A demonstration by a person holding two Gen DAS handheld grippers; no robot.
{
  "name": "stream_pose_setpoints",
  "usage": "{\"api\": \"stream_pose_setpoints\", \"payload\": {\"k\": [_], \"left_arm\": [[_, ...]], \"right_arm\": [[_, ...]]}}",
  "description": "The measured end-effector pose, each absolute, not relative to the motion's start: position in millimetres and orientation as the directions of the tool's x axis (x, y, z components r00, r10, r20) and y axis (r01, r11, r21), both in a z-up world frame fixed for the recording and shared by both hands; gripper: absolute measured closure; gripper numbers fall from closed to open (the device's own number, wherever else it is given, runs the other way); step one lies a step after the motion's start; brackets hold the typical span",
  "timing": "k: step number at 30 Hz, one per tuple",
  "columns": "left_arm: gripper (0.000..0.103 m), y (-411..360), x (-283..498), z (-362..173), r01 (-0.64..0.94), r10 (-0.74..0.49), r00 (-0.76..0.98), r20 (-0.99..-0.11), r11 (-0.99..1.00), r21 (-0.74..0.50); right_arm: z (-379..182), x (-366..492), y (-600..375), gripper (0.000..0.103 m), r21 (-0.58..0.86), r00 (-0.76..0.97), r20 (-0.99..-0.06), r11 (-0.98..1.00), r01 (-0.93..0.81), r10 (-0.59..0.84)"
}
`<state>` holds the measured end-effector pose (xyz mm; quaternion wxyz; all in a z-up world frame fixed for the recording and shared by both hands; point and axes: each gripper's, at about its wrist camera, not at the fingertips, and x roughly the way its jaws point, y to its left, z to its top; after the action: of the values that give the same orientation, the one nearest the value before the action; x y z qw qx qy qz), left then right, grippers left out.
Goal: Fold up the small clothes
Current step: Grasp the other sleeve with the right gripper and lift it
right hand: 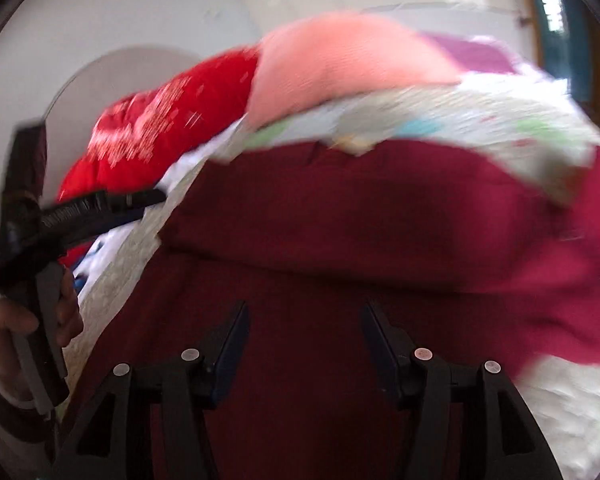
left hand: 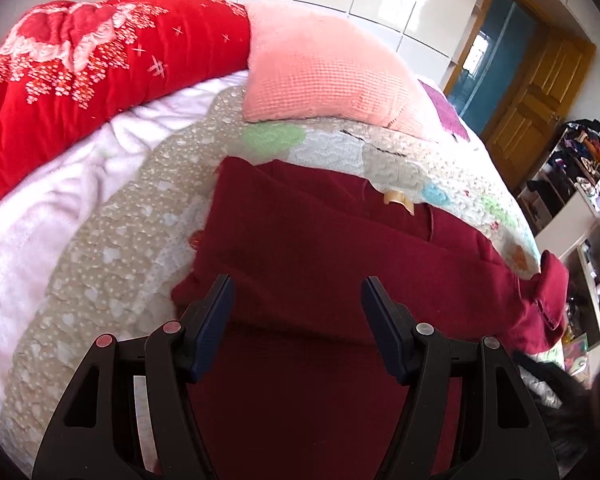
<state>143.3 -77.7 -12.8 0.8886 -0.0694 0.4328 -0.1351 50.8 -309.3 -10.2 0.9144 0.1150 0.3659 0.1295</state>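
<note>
L gripper (left hand: 296, 288) angled down, jaws apart, nothing btwn them, over dark red garment (left hand: 320, 248) lying folded on quilted bedspread (left hand: 112, 248). R gripper (right hand: 304, 316) also tilted down above it, jaws apart, empty; view blurred. Hand (right hand: 4, 324) grips L handle.

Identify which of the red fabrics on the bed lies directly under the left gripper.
The dark maroon garment, plain and spread flat on the patchwork quilt. The bright red blanket, with its white floral print, lies bunched at the far side, away from the left gripper.
</note>
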Motion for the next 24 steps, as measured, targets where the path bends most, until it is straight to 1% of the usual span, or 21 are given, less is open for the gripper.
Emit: {"api": "stream_pose_setpoints", "payload": {"k": [3,6,8,11,12,13,14,15,16,18,21,24], "left_arm": [[0.037,-87.5,143.3,-13.8,0.202,-0.323,0.587,-0.743,0.946,-0.252],[0.037,-99.9,142.6,-16.1,0.221,-0.334,0.580,-0.743,0.942,-0.251],[0.037,-110.5,142.0,-19.5,0.236,-0.345,0.562,-0.752,0.938,-0.254],[0.037,-120.0,141.1,-20.4,0.261,-0.344,0.555,-0.757,0.936,-0.234],[0.037,-121.3,140.5,-20.1,0.265,-0.343,0.556,-0.757,0.936,-0.230],[0.037,-121.8,140.0,-19.4,0.267,-0.341,0.558,-0.756,0.937,-0.225],[0.037,-121.0,139.9,-19.2,0.265,-0.339,0.560,-0.756,0.938,-0.225],[0.037,-119.0,140.2,-18.7,0.260,-0.338,0.561,-0.756,0.939,-0.226],[0.037,-115.0,140.5,-17.6,0.256,-0.339,0.563,-0.754,0.939,-0.231],[0.037,-109.1,141.0,-14.4,0.254,-0.336,0.575,-0.746,0.940,-0.228],[0.037,-99.9,143.0,-8.5,0.252,-0.330,0.593,-0.734,0.943,-0.219],[0.037,-87.2,143.1,-1.6,0.240,-0.337,0.605,-0.722,0.941,-0.237]], "right_arm": [[7.5,19.9,-355.5,0.047,0.306,0.776,-0.588,0.951,-0.048,0.229],[10.4,-2.6,-408.2,0.047,0.332,0.828,-0.551,0.938,0.101,0.106],[3.6,-4.5,-440.2,0.047,0.431,0.833,-0.543,0.886,0.172,0.102],[-12.9,10.4,-469.8,0.047,0.586,0.848,-0.497,0.792,0.171,0.185],[-17.2,17.9,-475.1,0.047,0.603,0.852,-0.491,0.776,0.182,0.181],[-22.7,29.4,-481.0,0.055,0.618,0.856,-0.490,0.759,0.206,0.167],[-26.6,37.5,-483.4,0.067,0.625,0.858,-0.488,0.751,0.214,0.161],[-27.4,45.9,-486.5,0.096,0.612,0.852,-0.504,0.754,0.237,0.140],[-24.4,47.5,-489.4,0.099,0.586,0.844,-0.526,0.765,0.267,0.108],[-0.5,37.1,-494.0,0.099,0.544,0.858,-0.506,0.804,0.239,0.087],[62.6,13.8,-480.5,0.099,0.300,0.868,-0.496,0.937,0.177,-0.005],[134.5,2.1,-454.0,0.099,0.059,0.890,-0.455,0.997,0.057,-0.024]]}}
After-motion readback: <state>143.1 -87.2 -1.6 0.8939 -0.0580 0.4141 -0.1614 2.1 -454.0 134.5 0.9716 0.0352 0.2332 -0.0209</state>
